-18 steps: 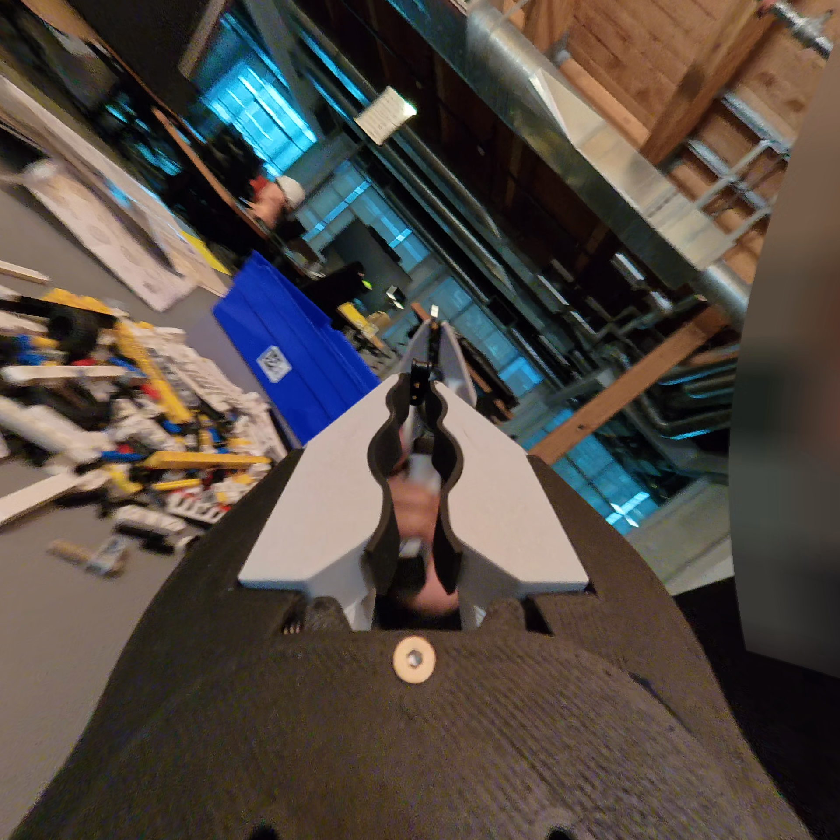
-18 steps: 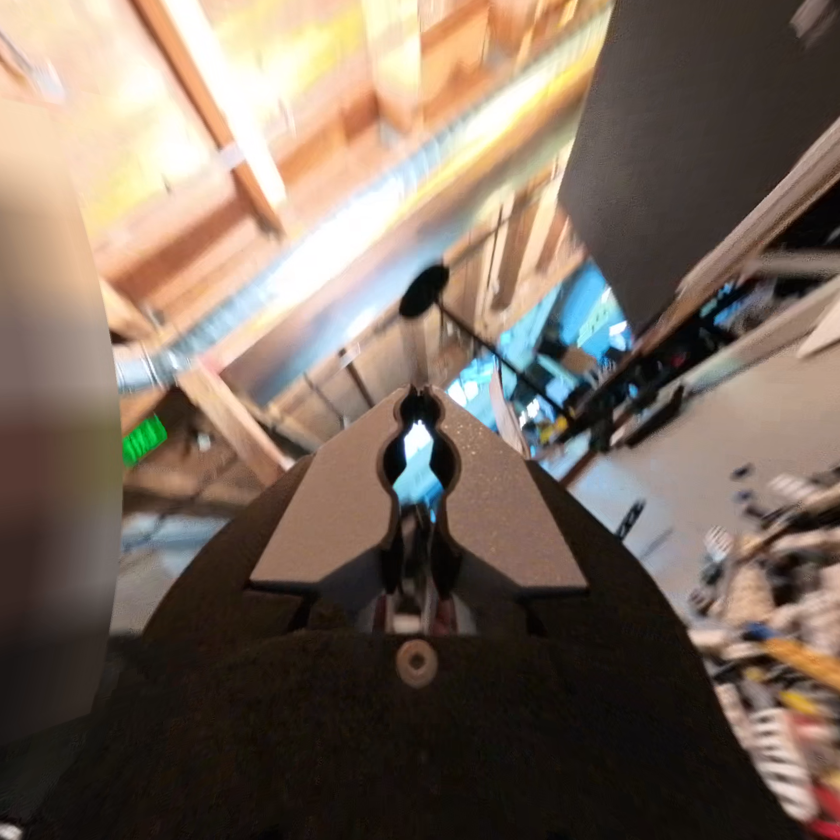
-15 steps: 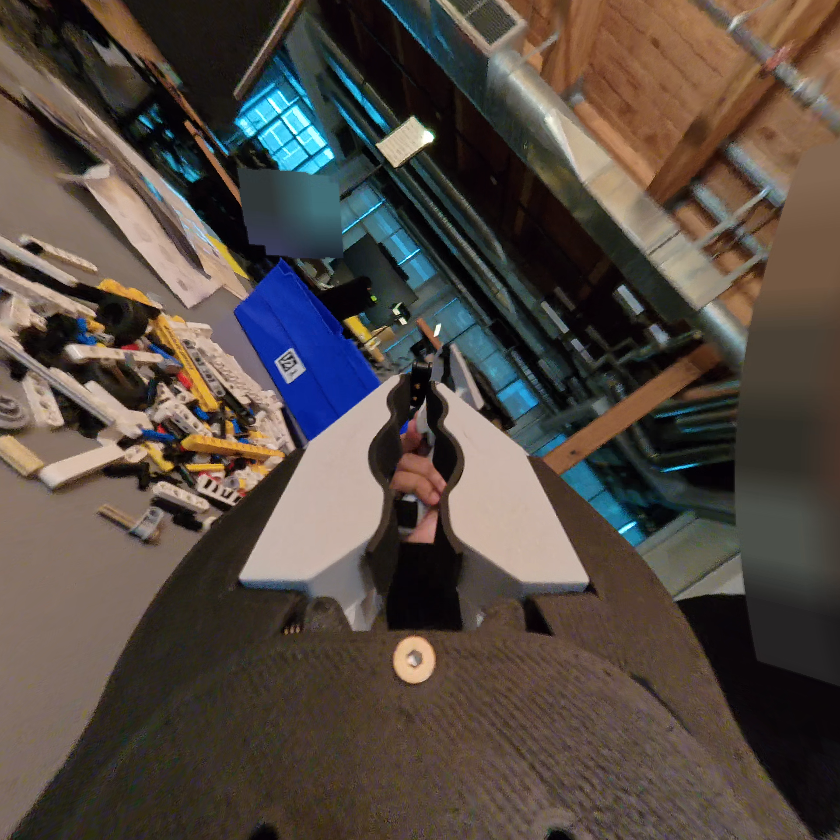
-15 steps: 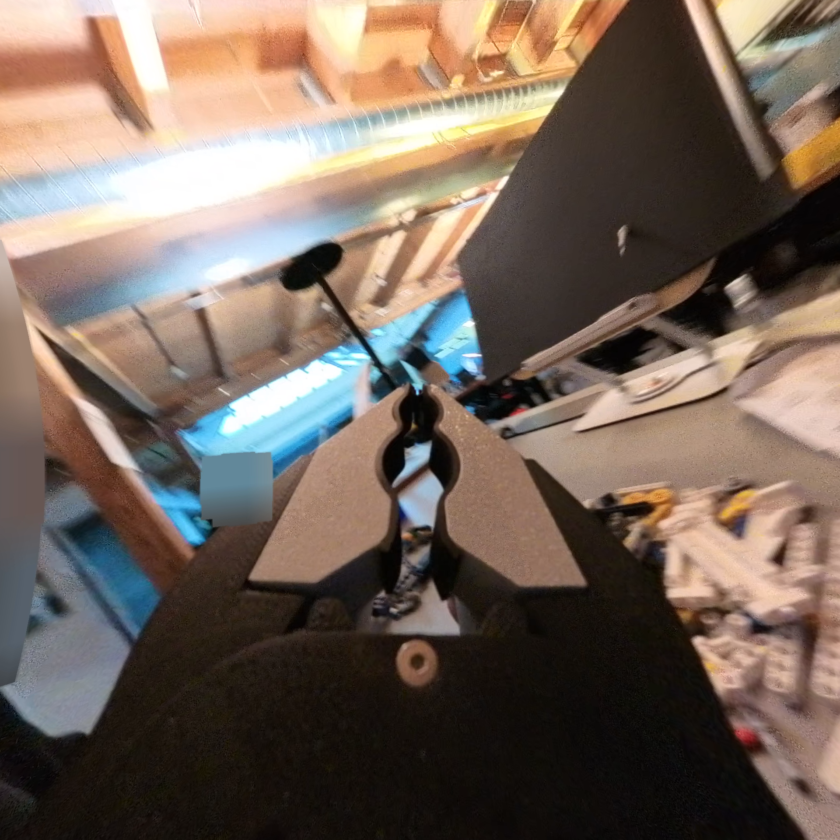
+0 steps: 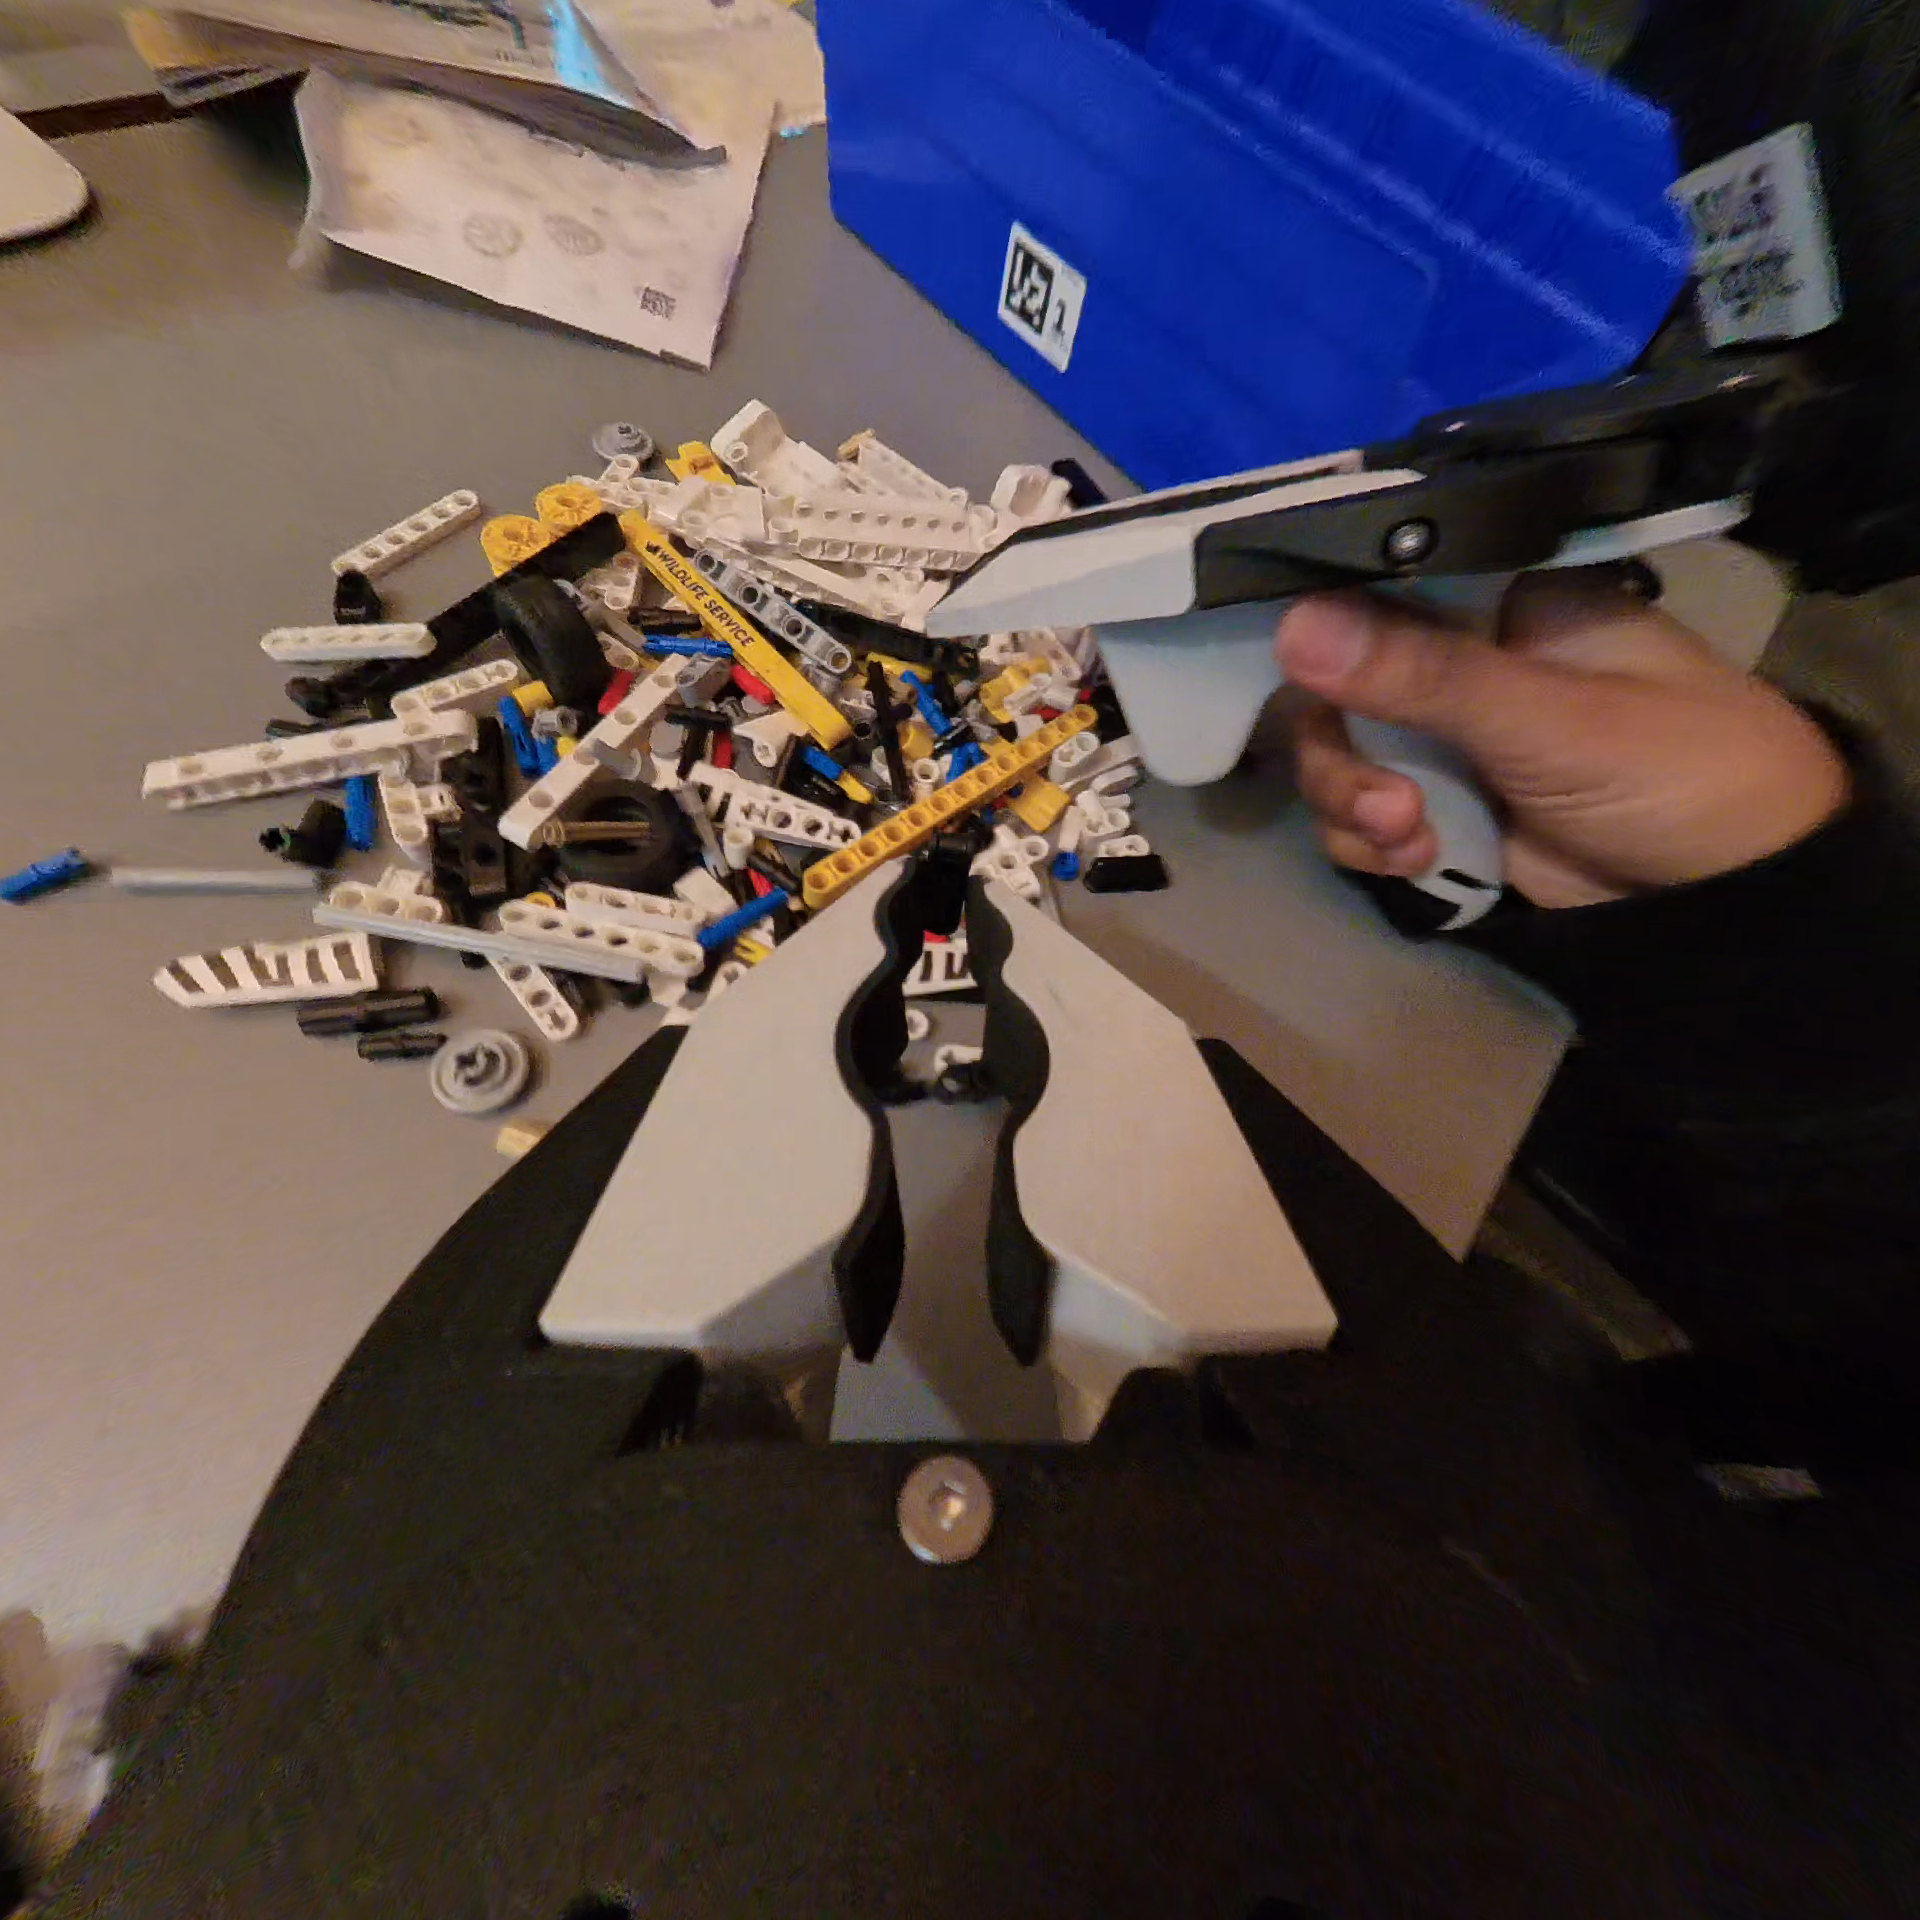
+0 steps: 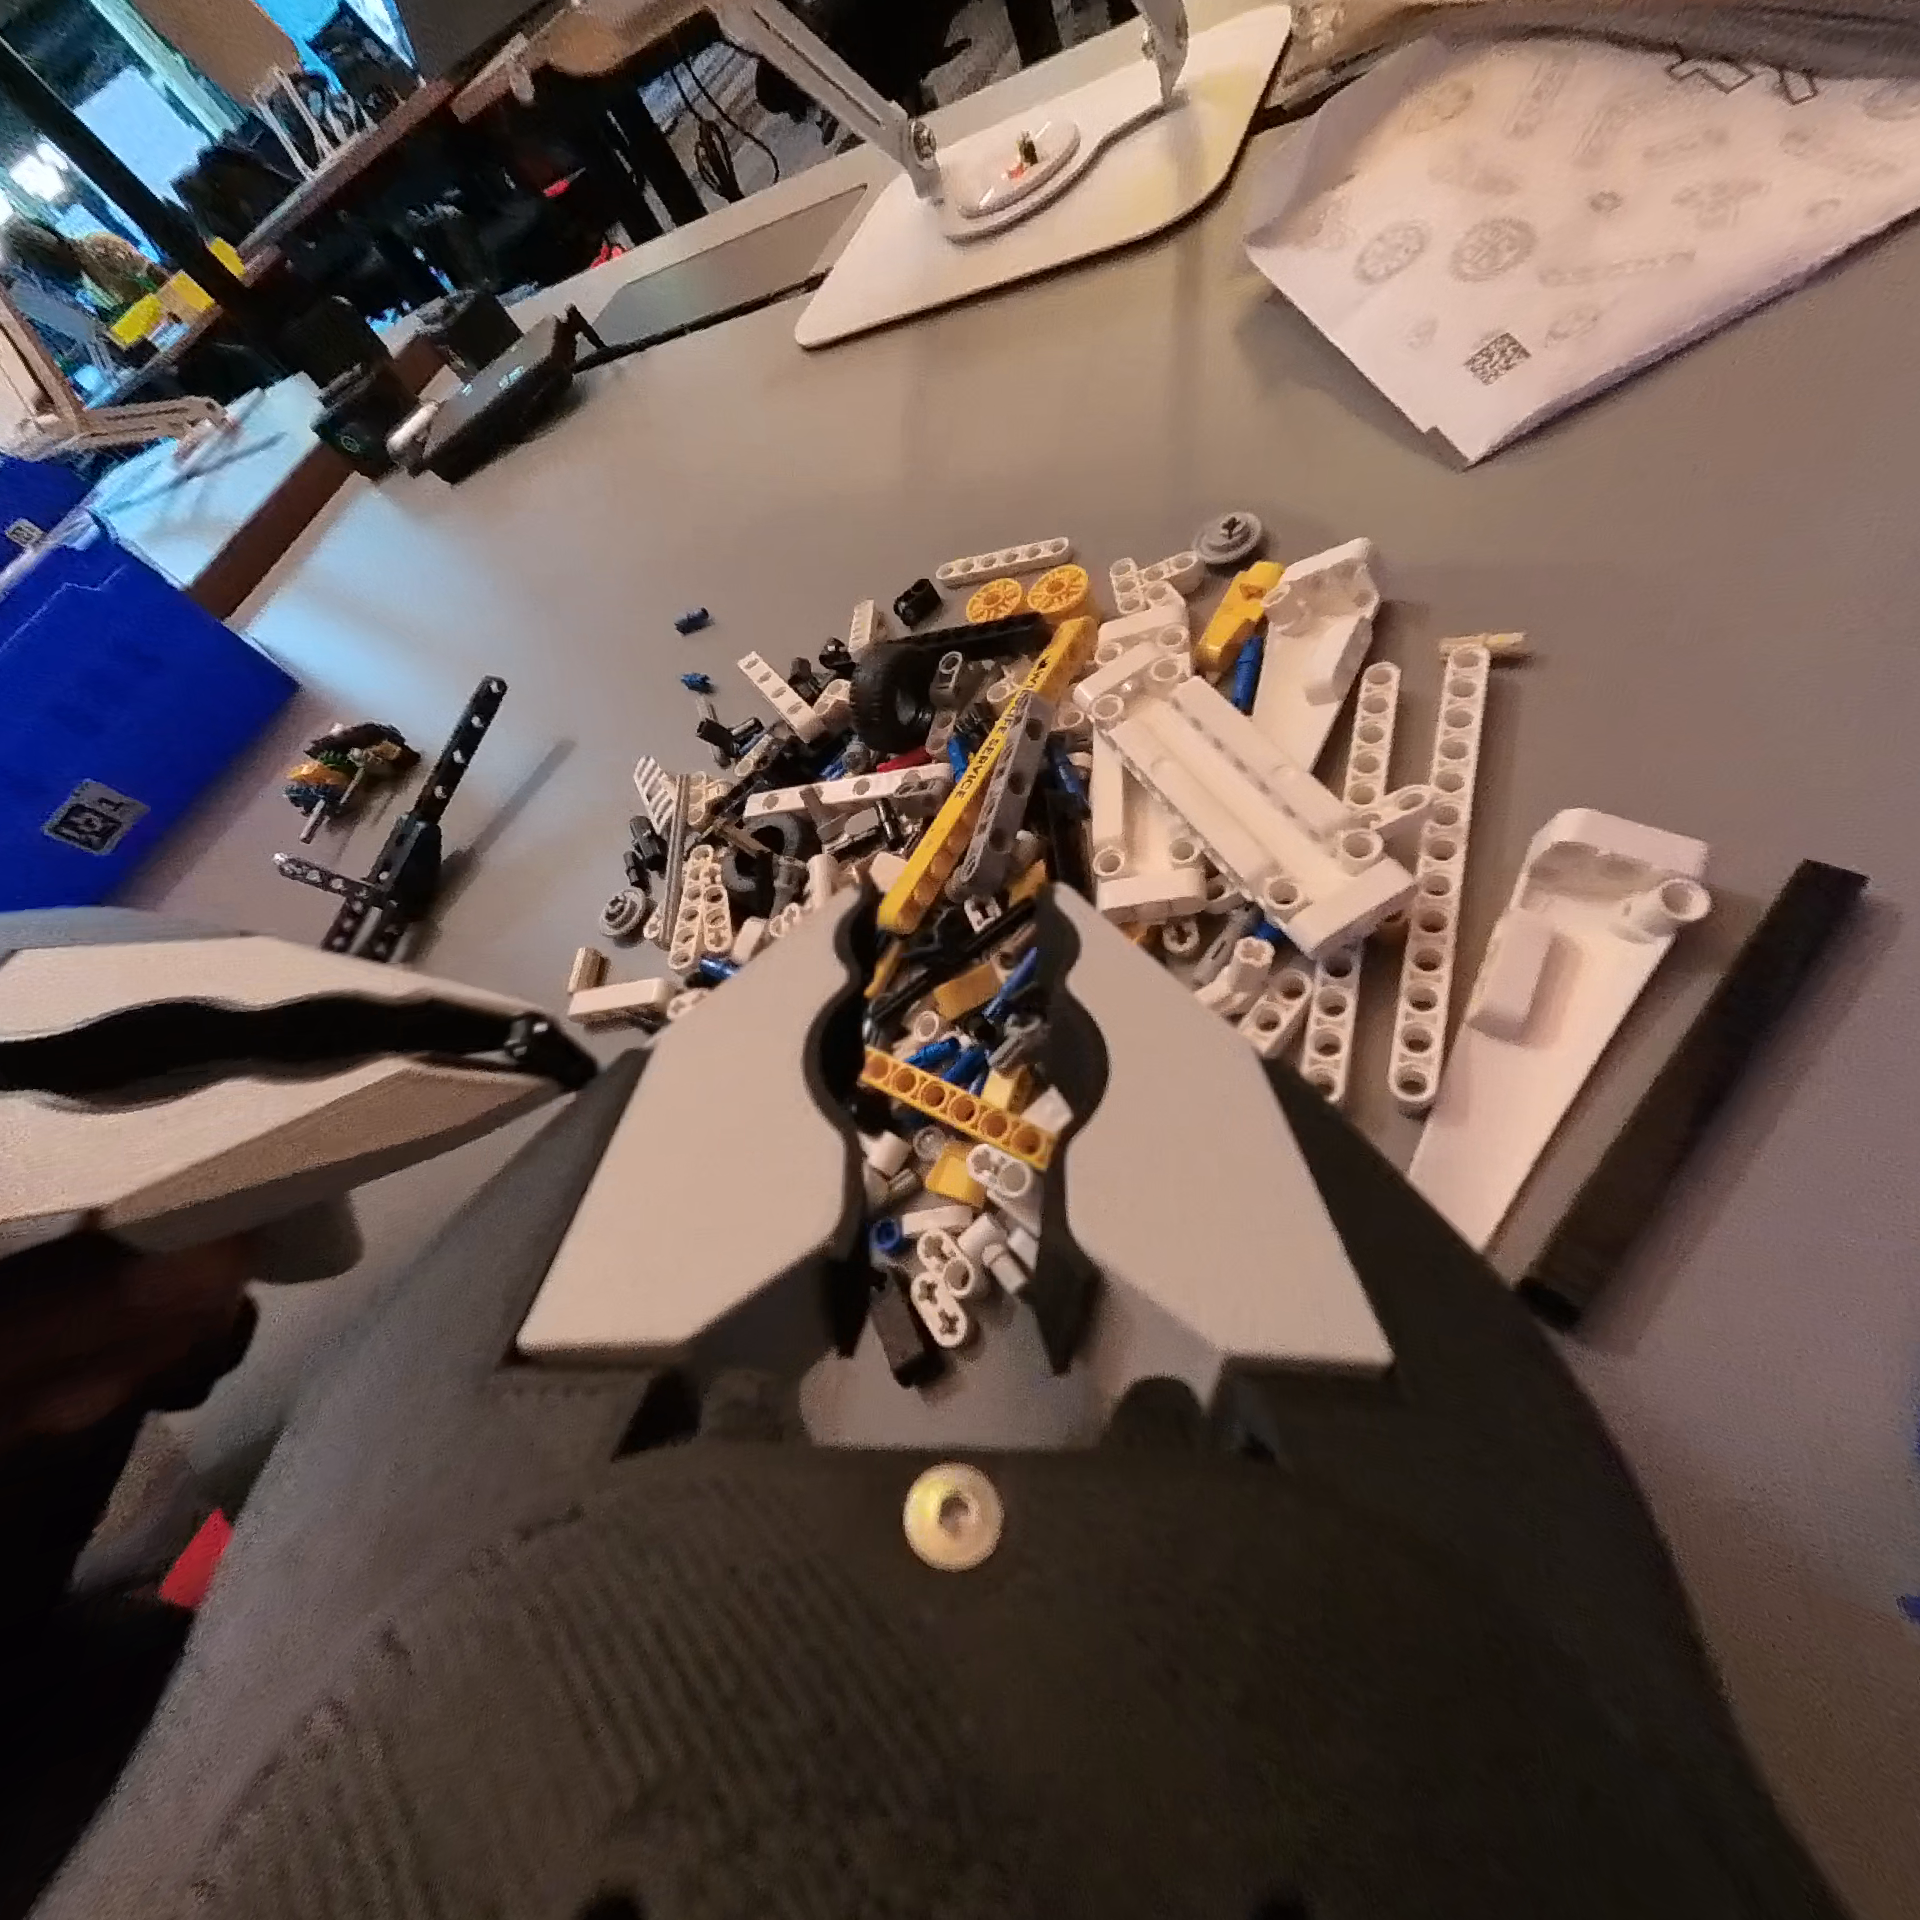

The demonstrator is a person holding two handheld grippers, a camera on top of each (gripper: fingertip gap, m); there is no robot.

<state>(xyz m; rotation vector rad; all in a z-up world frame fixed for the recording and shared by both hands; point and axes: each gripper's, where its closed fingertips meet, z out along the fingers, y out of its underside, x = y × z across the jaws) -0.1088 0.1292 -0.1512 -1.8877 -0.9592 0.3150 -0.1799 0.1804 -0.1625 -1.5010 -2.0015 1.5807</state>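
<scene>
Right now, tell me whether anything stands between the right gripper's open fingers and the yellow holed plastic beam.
Nothing visible covers the yellow holed plastic beam; the right gripper hovers open above it. Small blue pins crowd its far edge, and the left gripper sits close by.

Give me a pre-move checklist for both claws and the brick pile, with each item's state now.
1. Grip: left claw shut on the small black piece: ok.
2. Open: right claw spread, nothing pinched: ok.
3. Position: right claw over the brick pile: ok.
4. Clearance: the two claws apart, not touching: ok.
5. Room inside the blue bin: cannot tell, its inside is hidden.
</scene>
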